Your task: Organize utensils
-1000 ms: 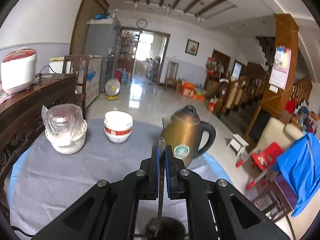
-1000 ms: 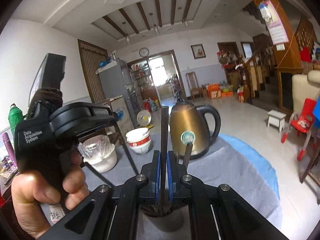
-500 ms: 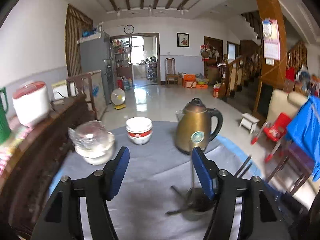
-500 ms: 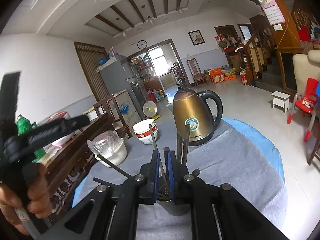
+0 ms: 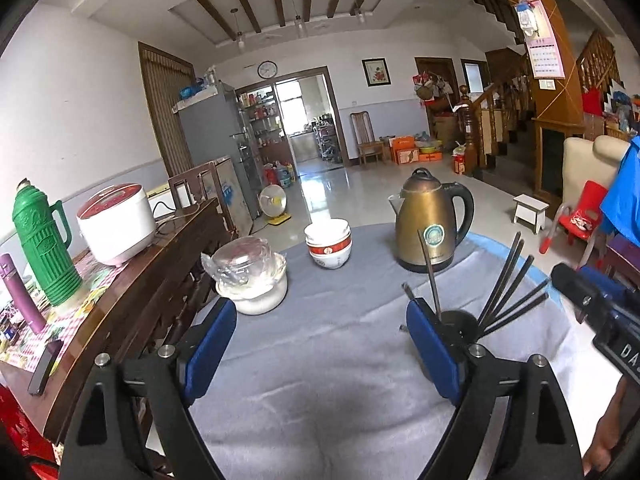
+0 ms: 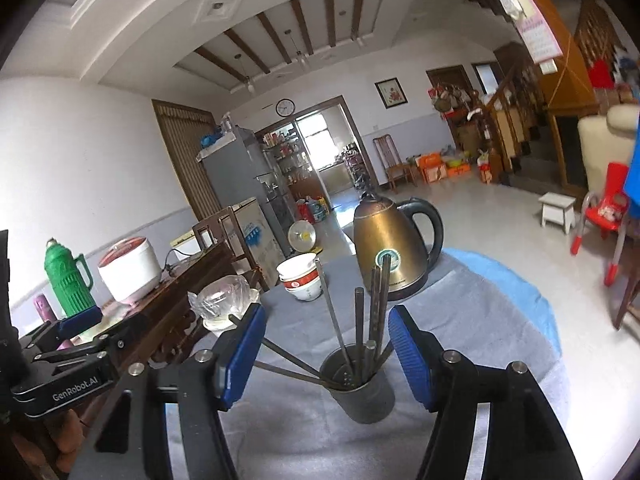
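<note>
the counter [image 5: 340, 360] fills most of the room in front of me, draped in a grey cloth with a blue edge showing at the far right. a dark wooden sideboard [image 5: 132, 280] runs along its left side, carrying a white rice cooker [image 5: 116, 222] and a green thermos [image 5: 42, 244]. toward the back of the counter stands a bronze kettle [image 6: 390, 244], with a stack of white bowls [image 6: 300, 278] to its left and a plastic-wrapped white pot [image 5: 252, 276] further left again.

the left gripper [image 5: 316, 344] hovers over bare cloth, its blue pads spreading wide with nothing between them. the right gripper [image 6: 324, 352] is also spreading its pads, and the utensil cup sits between them without either pad touching it.

that grey metal cup [image 6: 362, 386] stands upright near the counter's front, just right of the left gripper. the dark chopsticks [image 6: 376, 304] are all in it, some upright, some fanned out leaning over the rim.
</note>
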Motion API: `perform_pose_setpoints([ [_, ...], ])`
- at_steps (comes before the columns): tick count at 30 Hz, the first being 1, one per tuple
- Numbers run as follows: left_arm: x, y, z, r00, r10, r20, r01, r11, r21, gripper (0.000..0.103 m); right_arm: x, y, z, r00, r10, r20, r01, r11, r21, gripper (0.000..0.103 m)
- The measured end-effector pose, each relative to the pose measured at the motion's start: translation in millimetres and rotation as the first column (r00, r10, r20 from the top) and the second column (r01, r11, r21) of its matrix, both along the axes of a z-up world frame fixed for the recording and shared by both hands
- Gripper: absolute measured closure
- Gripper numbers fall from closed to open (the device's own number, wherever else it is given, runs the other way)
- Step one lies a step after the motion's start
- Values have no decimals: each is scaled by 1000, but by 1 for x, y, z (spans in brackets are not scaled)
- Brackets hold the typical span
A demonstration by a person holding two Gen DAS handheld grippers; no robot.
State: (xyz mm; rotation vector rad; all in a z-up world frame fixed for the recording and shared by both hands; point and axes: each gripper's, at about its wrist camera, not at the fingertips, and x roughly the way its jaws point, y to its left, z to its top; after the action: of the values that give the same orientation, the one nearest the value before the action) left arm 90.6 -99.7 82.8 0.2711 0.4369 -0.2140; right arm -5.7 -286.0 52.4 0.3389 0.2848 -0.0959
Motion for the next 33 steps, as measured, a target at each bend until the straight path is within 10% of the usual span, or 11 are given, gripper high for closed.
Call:
perform_pose_setpoints([
  [33,4,39,-59,980,106,-169,-101,994,37,15,-21,42,-37,977,108,-182,-116,993,-31,36],
])
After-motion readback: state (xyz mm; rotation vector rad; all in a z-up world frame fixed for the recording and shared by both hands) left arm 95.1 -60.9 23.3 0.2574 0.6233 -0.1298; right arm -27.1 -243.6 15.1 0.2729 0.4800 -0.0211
